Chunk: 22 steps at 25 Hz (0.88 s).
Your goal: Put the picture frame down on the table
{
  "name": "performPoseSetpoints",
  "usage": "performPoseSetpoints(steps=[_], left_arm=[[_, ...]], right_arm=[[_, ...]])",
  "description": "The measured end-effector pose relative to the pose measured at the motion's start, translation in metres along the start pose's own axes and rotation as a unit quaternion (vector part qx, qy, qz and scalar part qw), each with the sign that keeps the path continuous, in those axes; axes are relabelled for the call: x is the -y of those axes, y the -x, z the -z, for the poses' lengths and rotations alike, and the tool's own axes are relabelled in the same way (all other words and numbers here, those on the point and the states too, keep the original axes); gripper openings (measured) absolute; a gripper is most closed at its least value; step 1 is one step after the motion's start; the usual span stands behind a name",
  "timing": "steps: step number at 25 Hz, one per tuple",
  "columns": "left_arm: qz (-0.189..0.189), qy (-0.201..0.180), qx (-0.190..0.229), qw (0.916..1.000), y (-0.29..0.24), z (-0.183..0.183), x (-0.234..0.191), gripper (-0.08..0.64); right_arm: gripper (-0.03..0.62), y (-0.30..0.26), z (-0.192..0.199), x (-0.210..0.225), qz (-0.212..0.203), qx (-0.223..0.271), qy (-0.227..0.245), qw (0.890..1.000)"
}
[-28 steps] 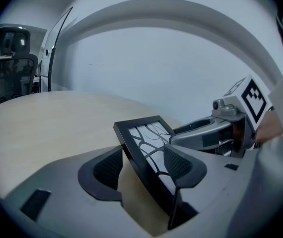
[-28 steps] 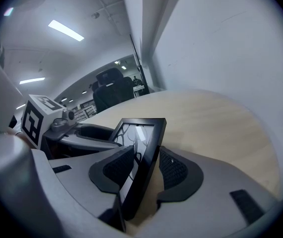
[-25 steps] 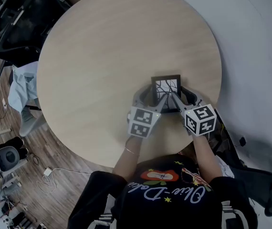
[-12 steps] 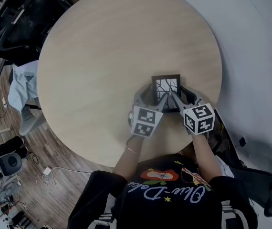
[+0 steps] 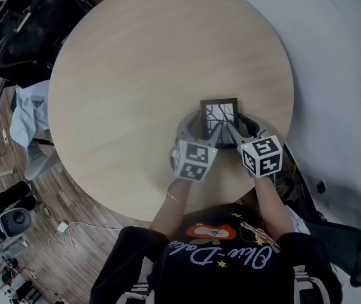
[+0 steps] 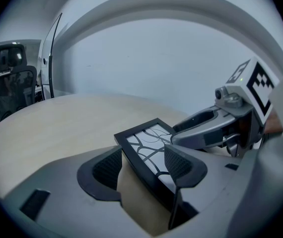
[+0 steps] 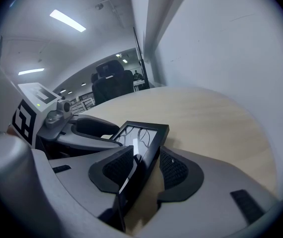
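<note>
A small black picture frame point(image 5: 219, 111) with a white branching pattern is at the near right of the round wooden table point(image 5: 136, 68). My left gripper point(image 5: 197, 128) is shut on its left side and my right gripper point(image 5: 236, 128) on its right side. In the left gripper view the frame point(image 6: 149, 145) runs slanted between the pads, its glass under the right pad. The right gripper view shows the frame point(image 7: 142, 135) edge-on between the pads, far corner low over the wood. Whether it rests on the table I cannot tell.
Dark office chairs point(image 5: 22, 24) stand beyond the table's far left edge. A pale wall point(image 5: 339, 75) curves around the right side. The table's near edge point(image 5: 187, 208) runs just behind the grippers, against the person's body. A cable point(image 5: 66, 230) lies on the wooden floor.
Frame and both grippers have edged very slightly away from the person. The grips look the same.
</note>
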<state>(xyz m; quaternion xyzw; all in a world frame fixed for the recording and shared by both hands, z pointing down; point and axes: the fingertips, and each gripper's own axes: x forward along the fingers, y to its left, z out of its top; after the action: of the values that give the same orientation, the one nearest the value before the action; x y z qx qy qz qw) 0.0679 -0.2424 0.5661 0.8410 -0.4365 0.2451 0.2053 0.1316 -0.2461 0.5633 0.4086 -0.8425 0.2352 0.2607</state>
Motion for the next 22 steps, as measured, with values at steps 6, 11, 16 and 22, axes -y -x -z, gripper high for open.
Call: performPoseSetpoints(steps=[6, 11, 16, 22], left_arm=[[0.000, -0.005, 0.002, 1.0000, -0.0016, -0.0004, 0.0005, 0.250], [0.000, -0.008, 0.000, 1.0000, -0.0009, -0.0001, 0.0020, 0.250], [-0.004, -0.009, 0.004, 1.0000, -0.0013, -0.0013, -0.0002, 0.250], [-0.006, -0.011, 0.005, 0.9999, -0.0003, -0.0015, 0.0001, 0.250]], right_arm=[[0.138, -0.0016, 0.0021, 0.0008, 0.002, -0.006, 0.012, 1.000], [0.141, -0.0003, 0.0035, 0.0014, 0.002, -0.008, 0.019, 1.000], [0.143, -0.0008, 0.0028, 0.0024, 0.002, -0.008, 0.022, 1.000], [0.144, 0.0003, 0.0024, 0.0043, 0.010, -0.002, 0.025, 1.000]])
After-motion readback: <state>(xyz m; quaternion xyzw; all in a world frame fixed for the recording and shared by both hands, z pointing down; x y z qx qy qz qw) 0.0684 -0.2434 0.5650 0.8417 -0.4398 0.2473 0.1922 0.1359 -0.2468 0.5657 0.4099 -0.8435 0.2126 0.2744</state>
